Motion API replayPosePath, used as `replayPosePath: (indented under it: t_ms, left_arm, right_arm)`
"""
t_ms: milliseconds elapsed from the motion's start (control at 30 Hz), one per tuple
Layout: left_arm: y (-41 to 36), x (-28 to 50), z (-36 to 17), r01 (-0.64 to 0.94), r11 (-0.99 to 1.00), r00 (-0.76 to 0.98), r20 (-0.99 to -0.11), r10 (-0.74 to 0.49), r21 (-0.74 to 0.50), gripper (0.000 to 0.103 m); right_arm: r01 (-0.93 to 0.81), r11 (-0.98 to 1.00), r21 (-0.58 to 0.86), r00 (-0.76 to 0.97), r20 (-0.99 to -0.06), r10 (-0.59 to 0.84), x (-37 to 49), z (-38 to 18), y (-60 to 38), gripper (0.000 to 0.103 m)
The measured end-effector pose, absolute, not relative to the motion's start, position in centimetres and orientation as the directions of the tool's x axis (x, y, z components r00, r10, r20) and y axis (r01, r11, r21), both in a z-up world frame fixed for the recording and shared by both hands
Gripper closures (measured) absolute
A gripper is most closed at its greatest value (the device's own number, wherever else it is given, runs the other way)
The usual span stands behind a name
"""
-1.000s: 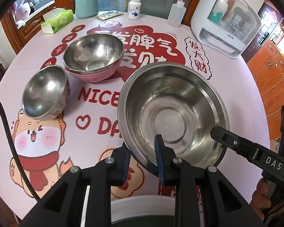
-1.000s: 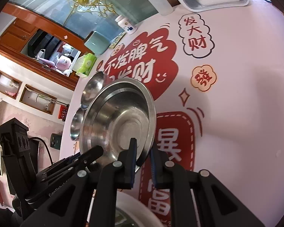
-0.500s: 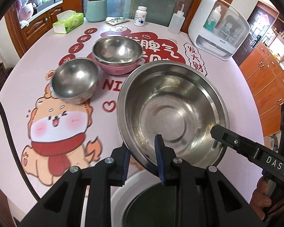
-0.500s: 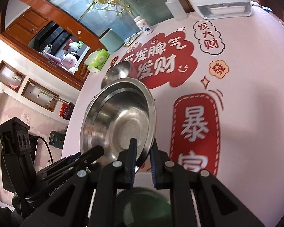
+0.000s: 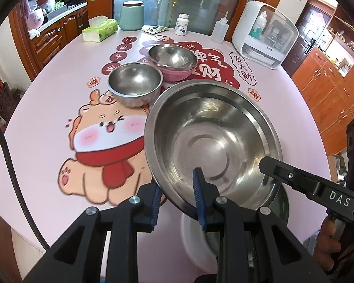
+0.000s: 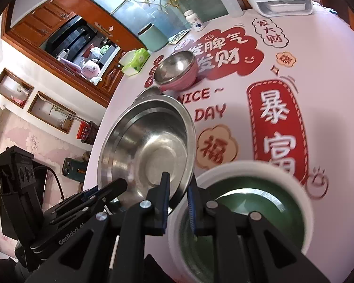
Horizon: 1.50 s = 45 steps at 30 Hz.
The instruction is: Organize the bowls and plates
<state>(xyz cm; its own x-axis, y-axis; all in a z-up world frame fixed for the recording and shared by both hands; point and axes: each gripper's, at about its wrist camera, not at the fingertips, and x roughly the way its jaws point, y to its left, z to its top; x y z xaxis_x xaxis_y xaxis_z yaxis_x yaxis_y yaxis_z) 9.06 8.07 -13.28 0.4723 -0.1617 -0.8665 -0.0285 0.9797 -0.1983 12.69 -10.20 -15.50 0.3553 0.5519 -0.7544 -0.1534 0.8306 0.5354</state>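
Steel basin (image 5: pixel 212 139), empty, is pinched at its rim by the left claw (image 5: pixel 177 198) and right claw (image 6: pixel 178 197) at lower frame, held above a green-lined white bowl (image 6: pixel 243 202) on the worktop (image 5: pixel 47 108).

Left gripper (image 5: pixel 178 197) sits at the bottom centre of its own view, angled steeply down, blue-padded fingers (image 5: pixel 199 195) nearly together, one either side of a thin edge. Right gripper (image 6: pixel 178 199) juts in low in its view, likewise pinched close. At lower right of the left view, a hand (image 5: pixel 328 237) wraps the other tool's grip.
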Motion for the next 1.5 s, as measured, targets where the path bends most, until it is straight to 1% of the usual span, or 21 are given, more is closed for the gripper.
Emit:
replayPosePath:
  t_ms: [333, 500, 633, 1167, 1300, 1500]
  left_arm:
    - [12.9, 5.5, -13.3, -0.009, 0.983, 0.476, -0.866, -0.154, -0.181, 0.079]
    - [14.9, 4.9, -14.1, -0.002, 0.984, 0.444, -0.882, -0.157, -0.176, 0.079]
    - [16.4, 4.6, -15.2, 0.002, 0.981, 0.406, -0.896, -0.179, -0.195, 0.079]
    - [18.5, 5.0, -20.0, -0.005, 0.964, 0.237, -0.937, -0.257, -0.265, 0.079]
    - [18.9, 5.1, -21.3, -0.024, 0.963, 0.195, -0.946, -0.258, -0.268, 0.079]
    - [19.5, 5.2, -22.1, -0.041, 0.963, 0.178, -0.951, -0.254, -0.265, 0.079]
  right_arm:
    - [-0.159, 0.834, 0.528, 0.343, -0.763, 0.548, 9.5, -15.9, -5.5, 0.089]
    - [-0.147, 0.841, 0.52, 0.319, -0.78, 0.538, 8.6, -16.6, -3.4, 0.089]
    - [-0.115, 0.84, 0.53, 0.285, -0.793, 0.539, 8.0, -17.7, -2.5, 0.088]
    - [-0.016, 0.873, 0.488, 0.157, -0.861, 0.484, 7.6, -21.3, -0.5, 0.088]
    - [-0.006, 0.879, 0.477, 0.115, -0.873, 0.475, 7.9, -22.3, 0.0, 0.087]
    - [-0.023, 0.891, 0.454, 0.089, -0.887, 0.454, 8.0, -22.6, 1.0, 0.087]
